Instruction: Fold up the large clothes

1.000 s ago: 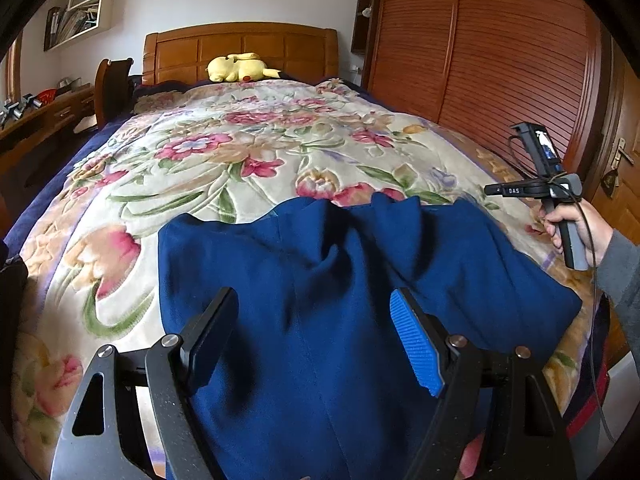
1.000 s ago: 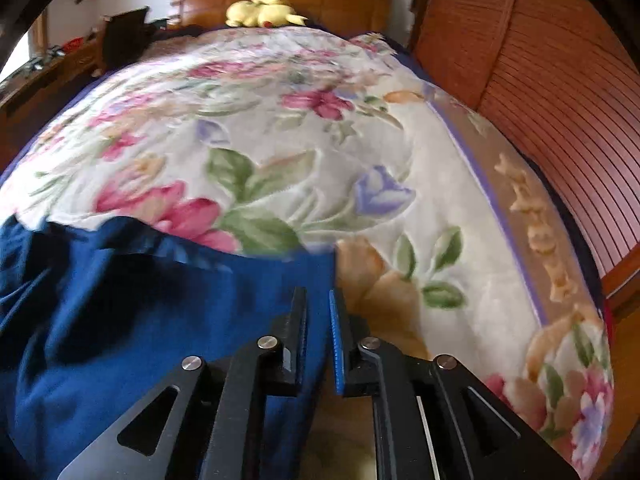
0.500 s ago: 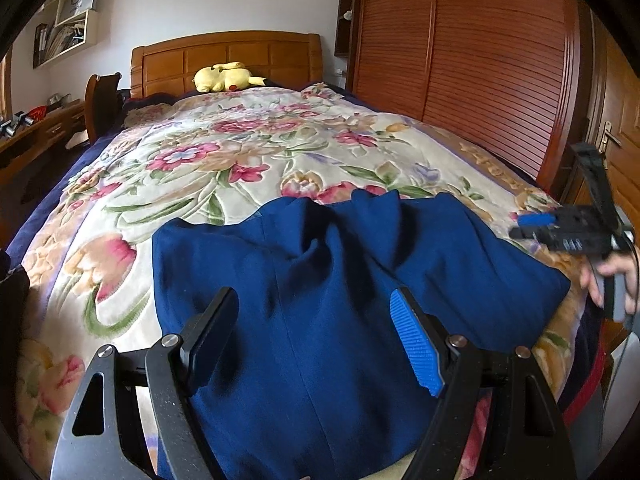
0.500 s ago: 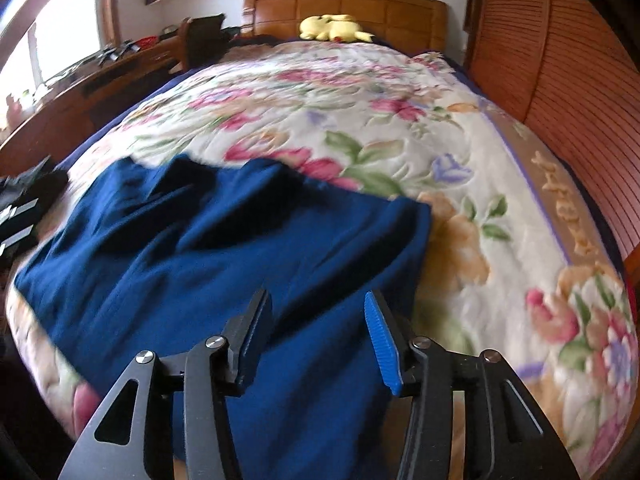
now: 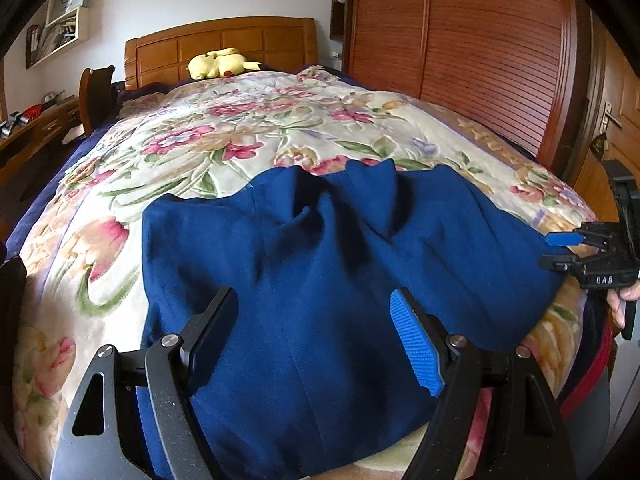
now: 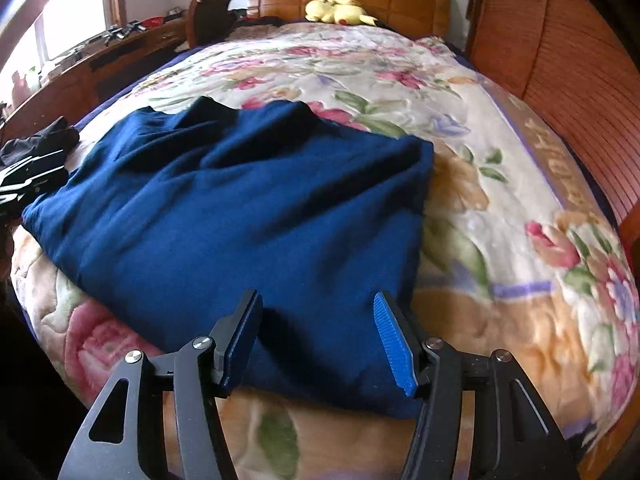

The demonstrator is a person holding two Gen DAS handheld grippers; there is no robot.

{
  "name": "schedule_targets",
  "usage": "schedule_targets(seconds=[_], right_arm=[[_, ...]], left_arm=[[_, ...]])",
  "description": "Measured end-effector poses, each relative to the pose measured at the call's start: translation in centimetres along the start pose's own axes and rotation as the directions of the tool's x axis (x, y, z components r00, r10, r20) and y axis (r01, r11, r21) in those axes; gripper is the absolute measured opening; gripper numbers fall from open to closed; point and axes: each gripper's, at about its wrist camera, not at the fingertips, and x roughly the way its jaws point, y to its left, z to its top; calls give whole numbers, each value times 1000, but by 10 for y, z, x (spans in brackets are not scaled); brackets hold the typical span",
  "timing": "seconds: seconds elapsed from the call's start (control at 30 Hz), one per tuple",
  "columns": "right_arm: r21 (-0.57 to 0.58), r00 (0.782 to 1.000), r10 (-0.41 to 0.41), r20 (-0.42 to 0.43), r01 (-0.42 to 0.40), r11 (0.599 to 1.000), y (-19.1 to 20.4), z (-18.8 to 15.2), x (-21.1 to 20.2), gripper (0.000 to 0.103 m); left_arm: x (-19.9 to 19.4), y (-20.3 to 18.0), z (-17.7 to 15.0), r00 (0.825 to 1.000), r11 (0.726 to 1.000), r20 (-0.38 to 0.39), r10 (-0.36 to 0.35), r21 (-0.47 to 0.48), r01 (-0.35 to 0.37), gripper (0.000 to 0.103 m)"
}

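Note:
A large dark blue garment (image 5: 340, 272) lies folded on the near end of the bed, with a rumpled collar end pointing toward the headboard. My left gripper (image 5: 316, 336) is open and empty just above its near edge. My right gripper (image 6: 318, 340) is open and empty over the garment's near right corner (image 6: 248, 216). The right gripper also shows in the left wrist view (image 5: 560, 248) at the garment's right edge, jaws apart.
The bed carries a floral quilt (image 5: 248, 136). A yellow plush toy (image 5: 218, 65) lies by the wooden headboard (image 5: 224, 46). A wooden wardrobe (image 5: 480, 48) stands along the right. A desk (image 6: 100, 64) and dark clothes (image 6: 36, 160) are on the left.
My right gripper has opened, let go of the garment's edge and drawn back to the right corner. The left gripper stayed open and pulled back slightly.

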Motion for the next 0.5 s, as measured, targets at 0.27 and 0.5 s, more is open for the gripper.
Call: schedule_targets(seconds=[0.27,0.5], right_arm=[[31,999,-46,-30,47,998,9,-2,7,62],[95,998,-21,-54,27,995,0,-10,25,73]], left_arm=[[3,-7,-3,1000,1000,-16,2,25,-2,79],[2,-11,-5,1000,999,-19,-8,34,8,79]])
